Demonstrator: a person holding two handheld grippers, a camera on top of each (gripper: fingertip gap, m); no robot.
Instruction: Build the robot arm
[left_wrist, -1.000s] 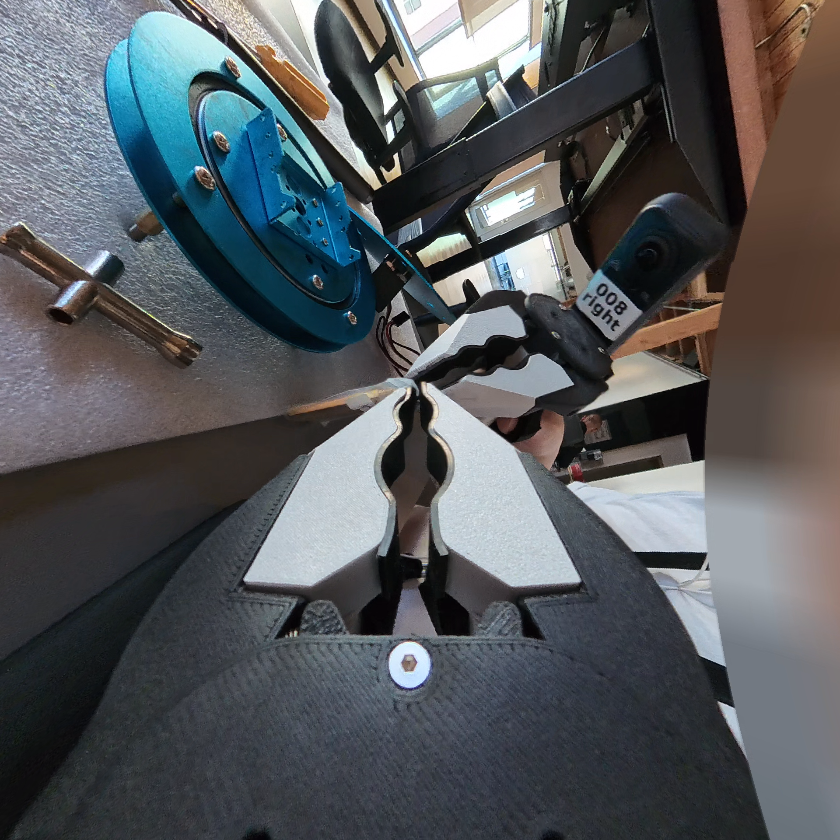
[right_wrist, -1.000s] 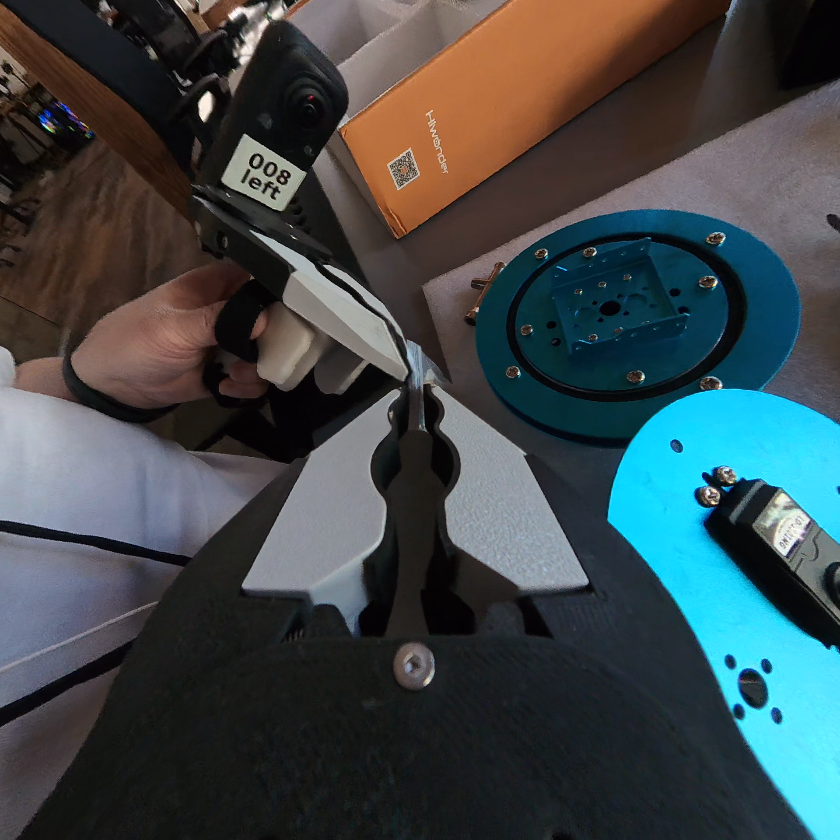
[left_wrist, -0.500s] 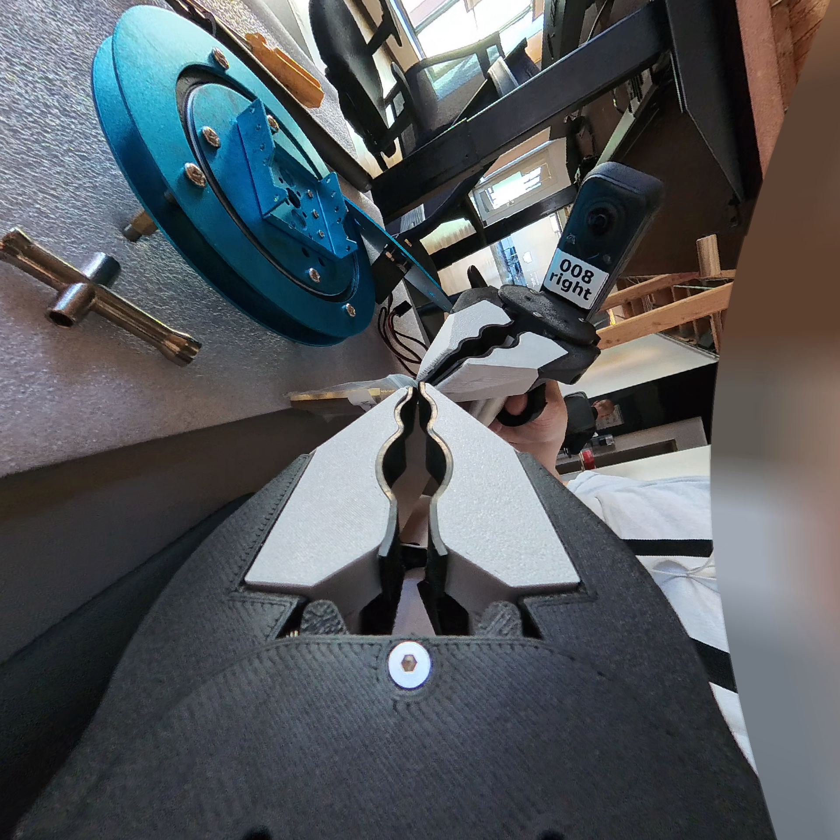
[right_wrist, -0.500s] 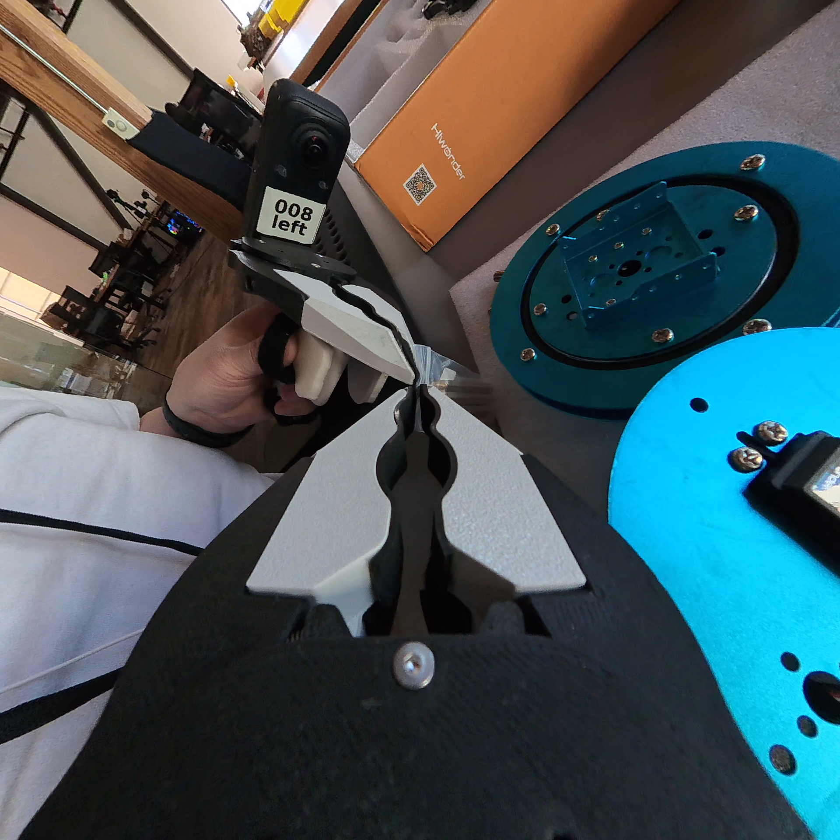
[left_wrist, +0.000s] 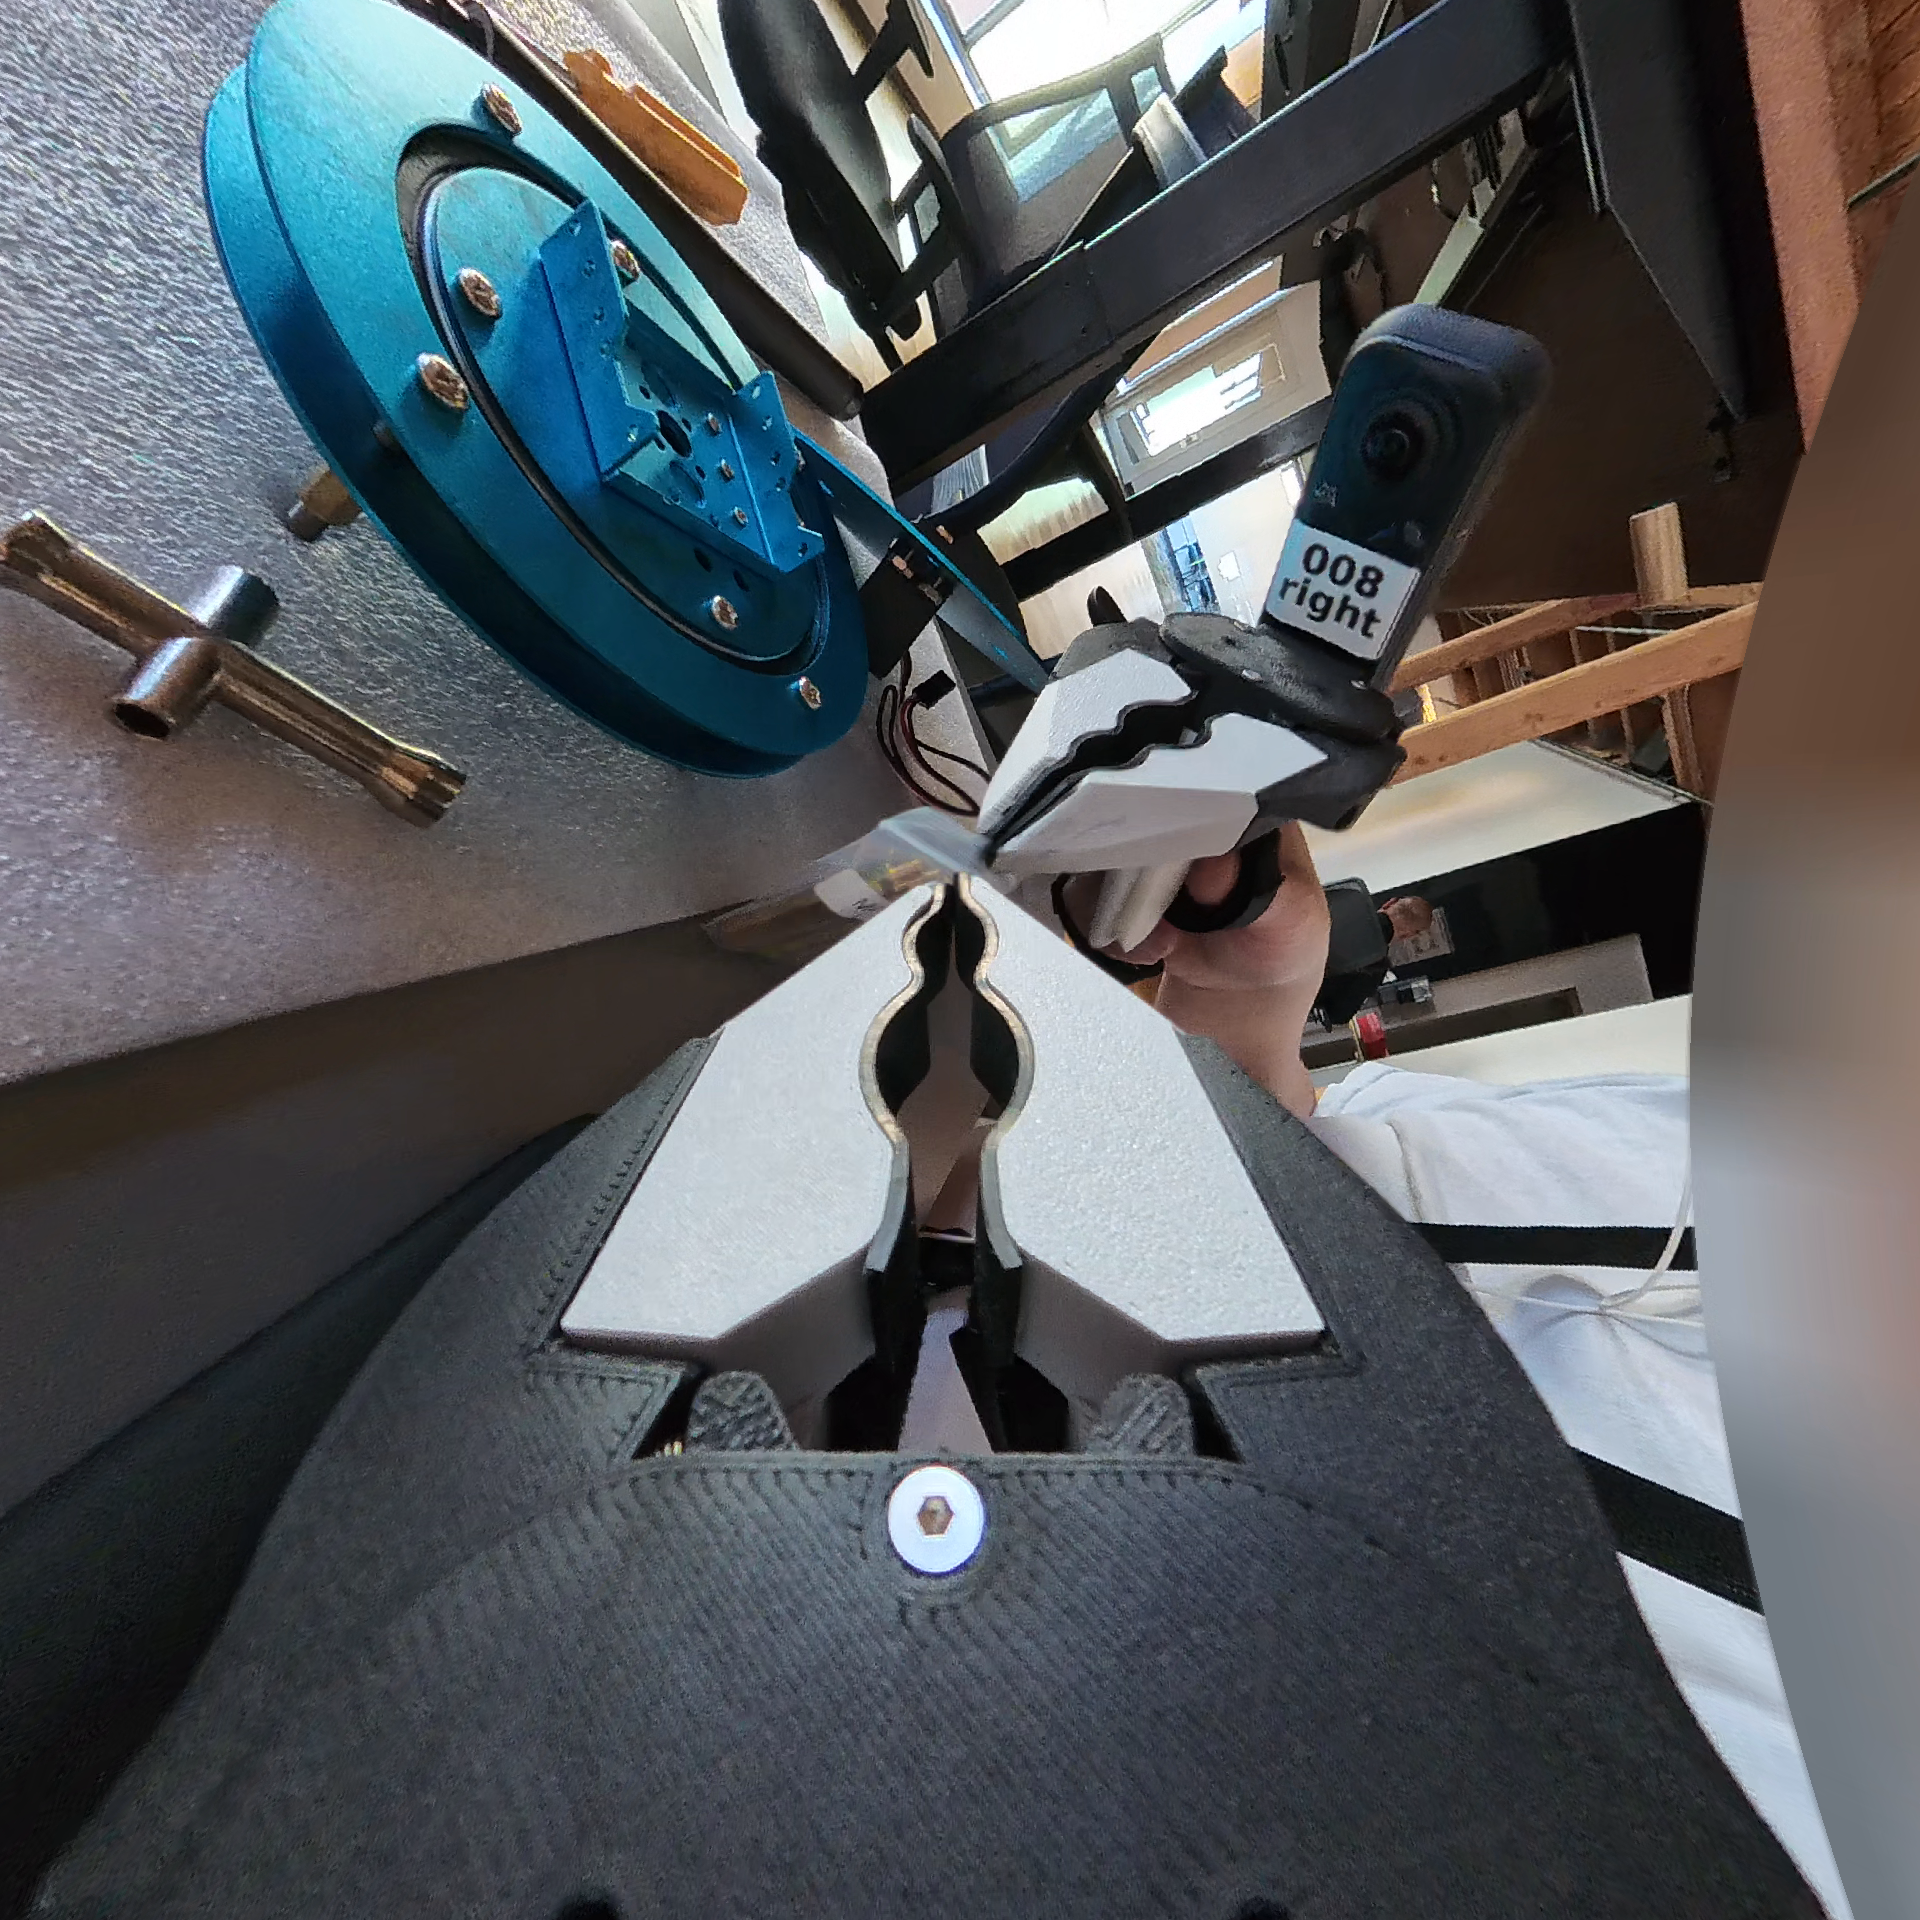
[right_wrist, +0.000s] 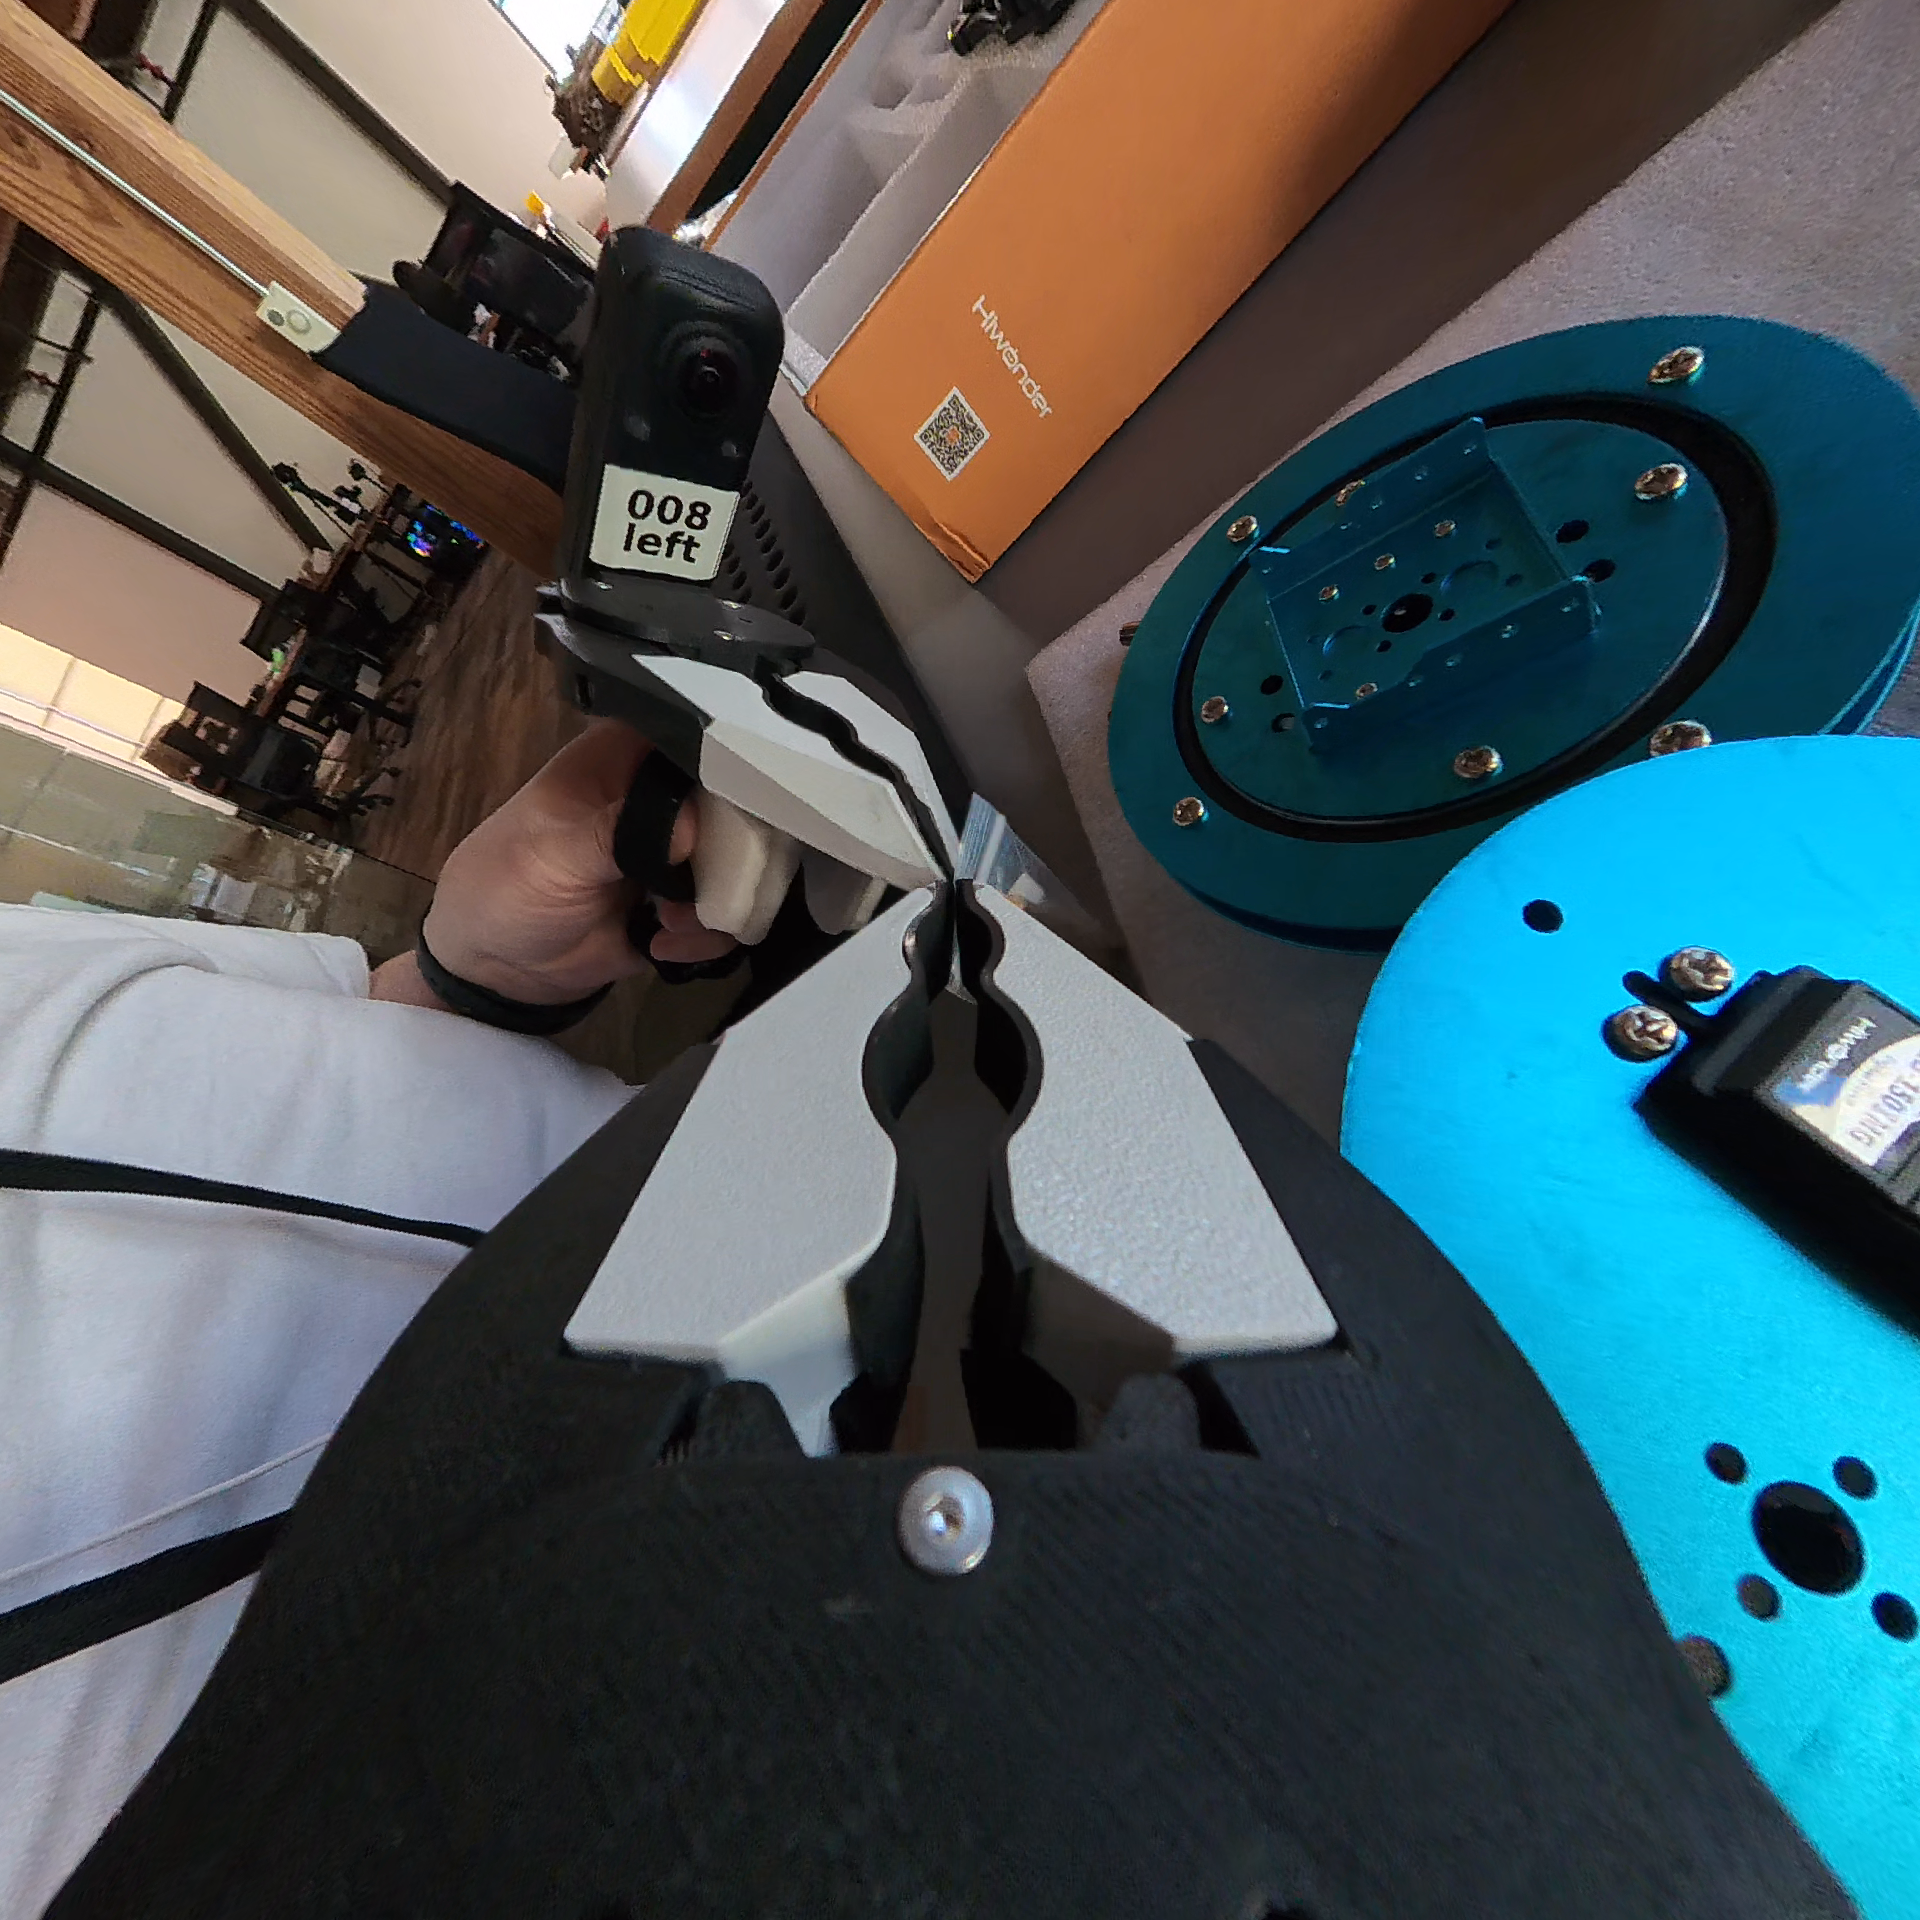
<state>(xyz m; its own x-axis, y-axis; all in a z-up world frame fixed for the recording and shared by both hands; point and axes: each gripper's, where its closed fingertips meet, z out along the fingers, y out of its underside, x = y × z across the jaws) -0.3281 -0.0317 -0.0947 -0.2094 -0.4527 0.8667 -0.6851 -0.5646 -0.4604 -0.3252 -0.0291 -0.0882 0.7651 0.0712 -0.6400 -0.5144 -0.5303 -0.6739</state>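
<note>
A small clear plastic bag (left_wrist: 902, 847) hangs in the air between my two grippers, just off the table's edge. My left gripper (left_wrist: 956, 885) is shut and pinches the bag's near edge at its tips. My right gripper (right_wrist: 951, 891) is shut too, and its tips pinch the bag (right_wrist: 987, 844) from the other side. In the left wrist view the right gripper (left_wrist: 987, 844) comes in from the right, hand-held. In the right wrist view the left gripper (right_wrist: 938, 860) comes in from the upper left. The tips of both nearly touch. What the bag holds is too small to tell.
A dark teal round base (left_wrist: 343, 343) with a blue bracket (right_wrist: 1423, 613) lies on a grey foam mat (left_wrist: 156, 852). A light blue plate (right_wrist: 1558, 1247) carries a black servo (right_wrist: 1829, 1049). A metal cross wrench (left_wrist: 218, 665) lies on the mat, and an orange box (right_wrist: 1122, 281) stands behind. Only a small space, under 4 cm, lies between the two pairs of fingers.
Both grippers have stayed shut on the bag and turned together. In the left wrist view the right gripper has swung more upright; in the right wrist view the round base has slid right.
</note>
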